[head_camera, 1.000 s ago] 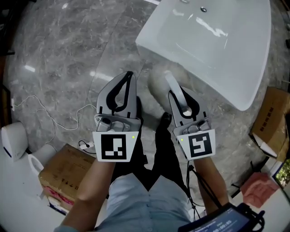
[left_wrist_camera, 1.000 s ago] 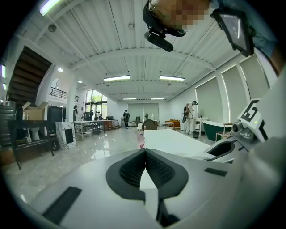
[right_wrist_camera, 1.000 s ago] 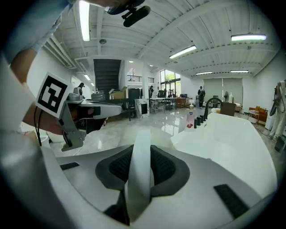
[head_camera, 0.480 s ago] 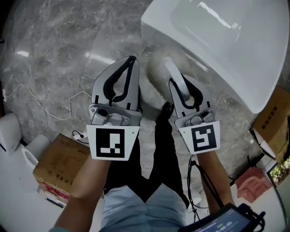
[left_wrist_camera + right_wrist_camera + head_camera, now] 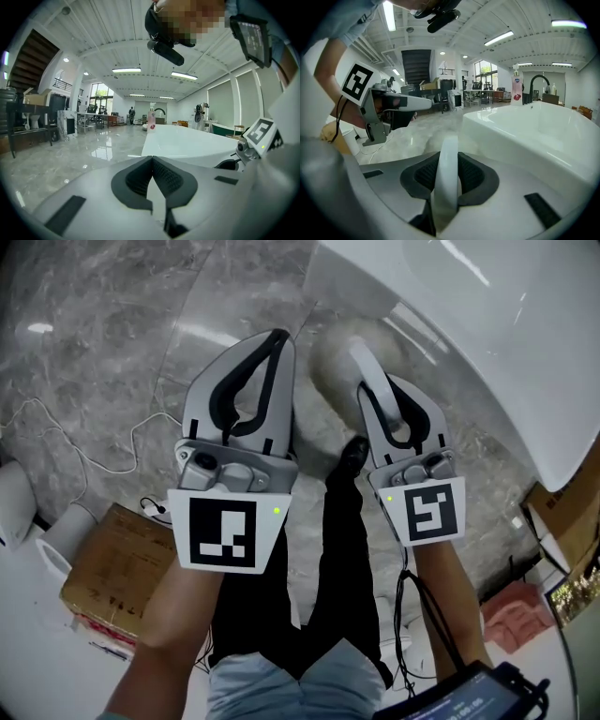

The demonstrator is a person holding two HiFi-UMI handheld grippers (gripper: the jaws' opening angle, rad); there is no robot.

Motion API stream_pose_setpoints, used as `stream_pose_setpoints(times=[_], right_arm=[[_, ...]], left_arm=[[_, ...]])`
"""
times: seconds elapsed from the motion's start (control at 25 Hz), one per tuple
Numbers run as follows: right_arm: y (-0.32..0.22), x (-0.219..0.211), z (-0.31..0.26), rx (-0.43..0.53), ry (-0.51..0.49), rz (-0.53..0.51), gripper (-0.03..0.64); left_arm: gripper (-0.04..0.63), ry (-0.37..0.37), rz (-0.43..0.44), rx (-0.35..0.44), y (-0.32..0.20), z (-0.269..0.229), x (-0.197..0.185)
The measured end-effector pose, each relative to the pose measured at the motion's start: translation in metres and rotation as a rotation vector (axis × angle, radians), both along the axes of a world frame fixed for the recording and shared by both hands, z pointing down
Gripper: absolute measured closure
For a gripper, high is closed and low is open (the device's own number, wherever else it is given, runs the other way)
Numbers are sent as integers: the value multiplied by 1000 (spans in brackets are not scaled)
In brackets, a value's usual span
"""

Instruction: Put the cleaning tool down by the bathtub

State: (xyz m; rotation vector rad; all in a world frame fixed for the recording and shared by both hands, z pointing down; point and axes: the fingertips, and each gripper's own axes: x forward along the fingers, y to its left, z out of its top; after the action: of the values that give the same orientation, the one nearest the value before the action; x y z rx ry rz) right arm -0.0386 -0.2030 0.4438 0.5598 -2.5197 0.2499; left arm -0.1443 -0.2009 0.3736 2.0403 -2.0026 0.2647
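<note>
- Both grippers have come nearer to the bathtub (image 5: 506,362).
- The right gripper (image 5: 380,390) clamps the cleaning tool (image 5: 336,357) by its handle, just beside the tub.
- The left gripper (image 5: 277,336) is closed and empty.
- It is better to lower the tool to the floor before releasing.

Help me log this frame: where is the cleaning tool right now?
In the head view's upper middle, the cleaning tool is clamped in the jaws of the right gripper, its fluffy head close beside the bathtub.

The bathtub (image 5: 487,343) is glossy, the marble floor (image 5: 103,381) polished, the cleaning tool (image 5: 333,357) fluffy-headed.
</note>
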Motion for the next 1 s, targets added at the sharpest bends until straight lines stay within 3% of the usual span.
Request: stream_pose_setpoints(times=[0.64,1.0], right_arm=[[2,-20,114,2,41,-143,512],[-1,-23,175,5,46,-171,512]], left_arm=[[578,12,-21,-32,8,125,-22],[577,10,-43,-47,11,176,-29]])
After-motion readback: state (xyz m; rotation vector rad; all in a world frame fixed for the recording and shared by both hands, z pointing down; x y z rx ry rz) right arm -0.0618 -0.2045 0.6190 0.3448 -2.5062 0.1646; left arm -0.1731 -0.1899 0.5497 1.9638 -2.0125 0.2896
